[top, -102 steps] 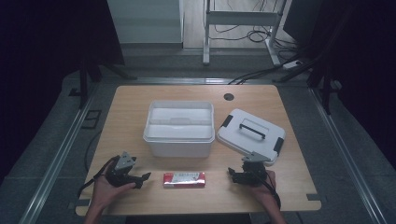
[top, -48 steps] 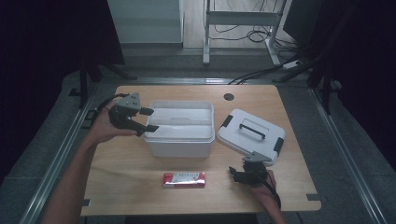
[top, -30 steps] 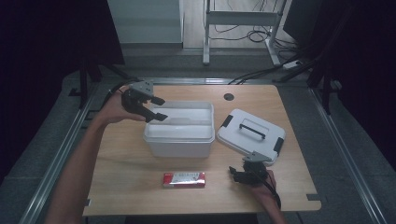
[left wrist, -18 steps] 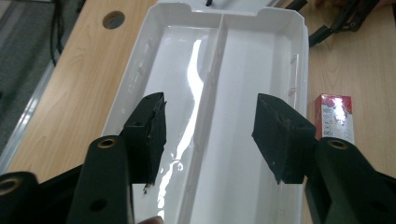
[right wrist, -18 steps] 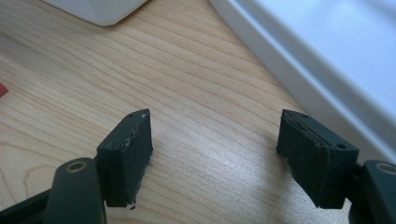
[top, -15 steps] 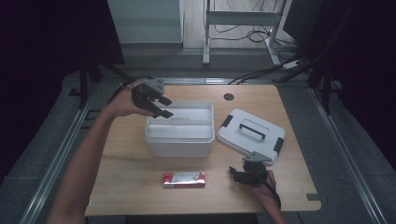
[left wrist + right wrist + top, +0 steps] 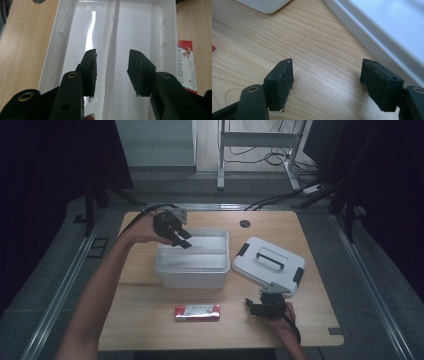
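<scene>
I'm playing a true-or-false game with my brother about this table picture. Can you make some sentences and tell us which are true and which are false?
1. The white box has its lid on. False: the box is open, and the lid lies on the table beside it.
2. The left gripper is above the open box. True; its jaws have just been closing, with nothing between them.
3. The red packet is inside the box. False: it lies on the table in front of the box.
4. The right gripper holds the lid's handle. False: its jaws are open over bare wood, near the lid.
5. The lid has a dark handle on top. True.
</scene>
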